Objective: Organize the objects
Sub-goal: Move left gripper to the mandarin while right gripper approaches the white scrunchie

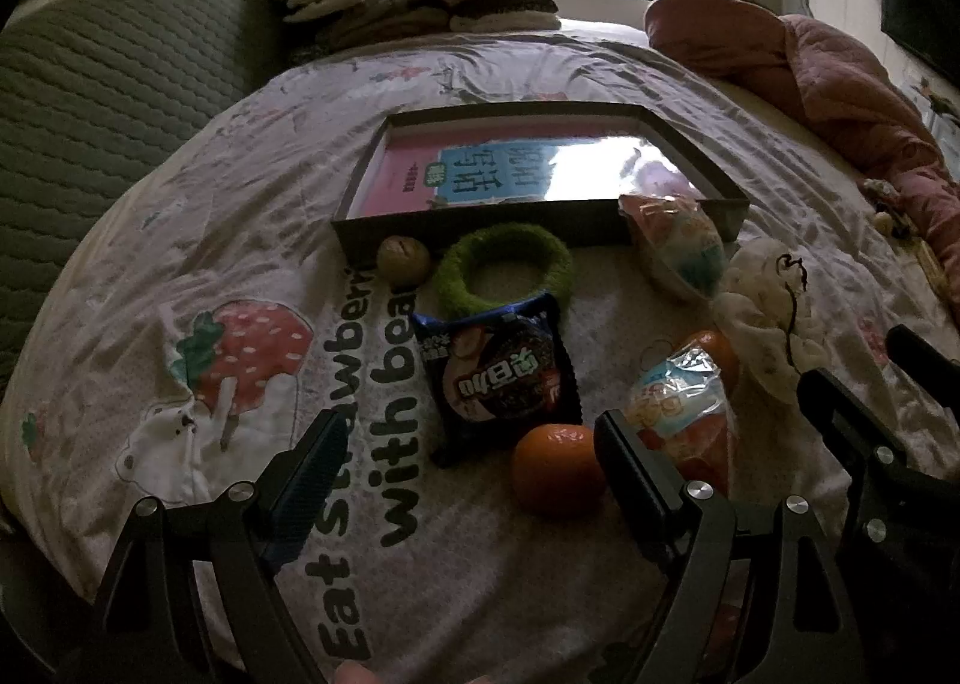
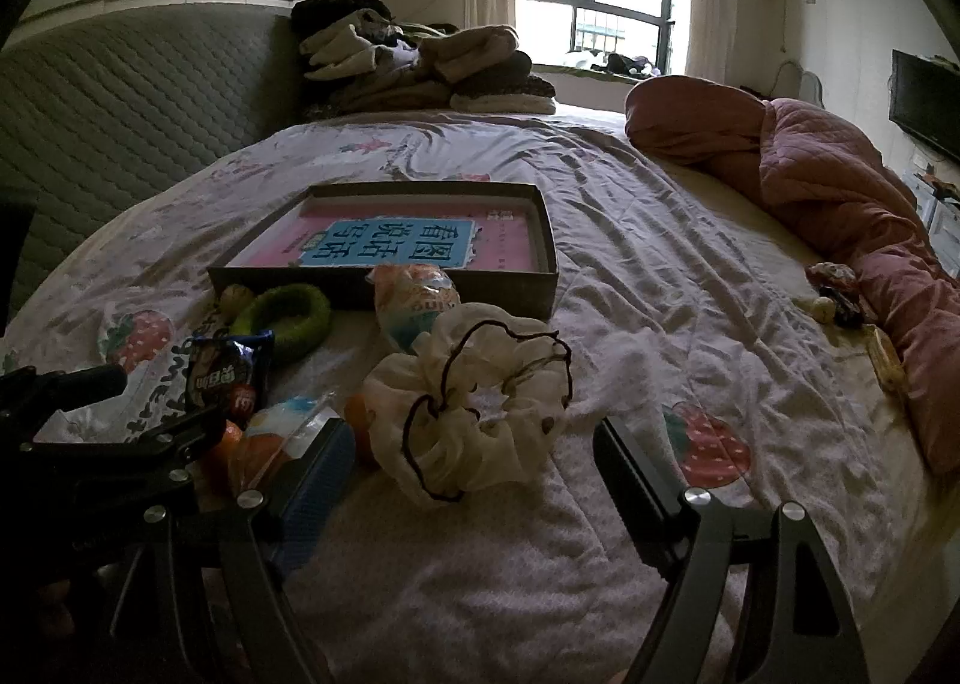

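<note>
A shallow dark box point(image 1: 540, 219) point(image 2: 384, 288) with a pink and blue book inside lies on the bed. In front of it lie a walnut point(image 1: 403, 259), a green fuzzy ring point(image 1: 504, 270) point(image 2: 285, 318), a dark snack packet point(image 1: 498, 378) point(image 2: 231, 372), an orange point(image 1: 558, 468), two clear snack bags point(image 1: 678, 246) point(image 1: 684, 402) and a cream scrunchie point(image 1: 762, 312) point(image 2: 474, 414). My left gripper point(image 1: 474, 444) is open and empty, just before the packet and orange. My right gripper point(image 2: 474, 456) is open and empty, around the near side of the scrunchie.
A rumpled pink quilt point(image 2: 840, 204) lies along the bed's right side, with small items point(image 2: 834, 300) beside it. Folded clothes point(image 2: 420, 66) are stacked at the far end by the grey headboard point(image 2: 120, 102). The other gripper point(image 2: 108, 420) shows at left.
</note>
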### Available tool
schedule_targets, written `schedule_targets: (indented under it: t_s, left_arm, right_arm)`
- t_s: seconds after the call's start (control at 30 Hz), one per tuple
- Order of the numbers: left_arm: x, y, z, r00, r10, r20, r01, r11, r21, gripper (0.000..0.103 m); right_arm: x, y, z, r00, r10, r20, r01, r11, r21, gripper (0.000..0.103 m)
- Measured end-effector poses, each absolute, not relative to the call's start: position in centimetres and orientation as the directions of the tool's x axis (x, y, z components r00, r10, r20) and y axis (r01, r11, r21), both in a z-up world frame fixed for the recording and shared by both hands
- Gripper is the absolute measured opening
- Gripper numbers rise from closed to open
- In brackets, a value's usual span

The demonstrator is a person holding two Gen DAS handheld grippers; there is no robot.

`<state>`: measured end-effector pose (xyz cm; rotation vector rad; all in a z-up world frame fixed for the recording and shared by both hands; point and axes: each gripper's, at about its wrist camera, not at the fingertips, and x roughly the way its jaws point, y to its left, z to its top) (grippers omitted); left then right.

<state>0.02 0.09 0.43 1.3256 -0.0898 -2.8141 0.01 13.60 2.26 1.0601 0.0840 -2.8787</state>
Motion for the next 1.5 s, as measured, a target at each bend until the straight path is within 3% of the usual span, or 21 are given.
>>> schedule_targets:
  t_s: [1.5]
  left_arm:
    - [0.0,0.0,-0.1,-0.626,-0.070,-0.777,0.011,-0.997,0.081,0.085]
  right_arm:
    - [0.1,15.0,2.2,-0.755,-0.055,-0.653,0.086,-0.996,-0.015,0.081]
